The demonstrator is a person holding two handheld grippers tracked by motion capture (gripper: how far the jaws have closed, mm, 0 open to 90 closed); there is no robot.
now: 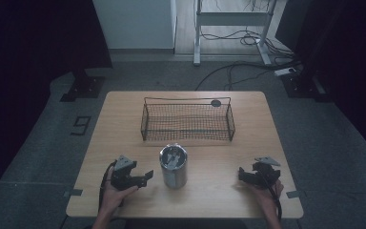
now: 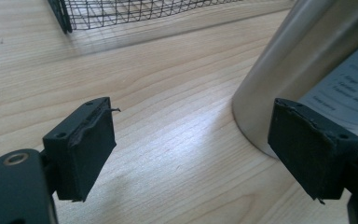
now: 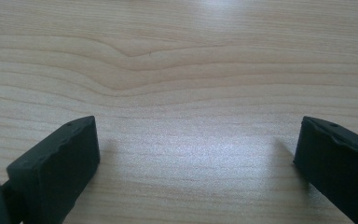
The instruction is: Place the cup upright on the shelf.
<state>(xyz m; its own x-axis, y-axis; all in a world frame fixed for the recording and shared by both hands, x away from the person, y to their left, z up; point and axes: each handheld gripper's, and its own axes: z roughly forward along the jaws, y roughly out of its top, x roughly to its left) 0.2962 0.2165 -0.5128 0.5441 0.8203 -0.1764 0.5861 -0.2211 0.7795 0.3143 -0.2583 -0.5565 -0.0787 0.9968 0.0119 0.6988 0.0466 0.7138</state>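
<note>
In the high view, the left claw (image 1: pixel 145 177) sits at the lower left of the frame, resting low on the table (image 1: pixel 124 109), with its tips pointed rightward at the steel canister (image 1: pixel 173 167). That canister stands upright just left of the frame's centre, long axis vertical, with dark items inside its open top that are too small to name. In the left gripper view the canister (image 2: pixel 298 70) rises at the upper right, behind the right-hand pad (image 2: pixel 310 149) and not between the two pads. The jaws stand wide apart over bare wood and hold nothing. So the canister lies just to the right of this claw, near but apart; closing on it would, I judge, mean sliding right until the wall sits between the pads. Behind the canister is the wire basket (image 1: pixel 187 121). At the lower right the right claw (image 1: pixel 242 174) points left, well apart from the canister, its jaws wide and empty.
</note>
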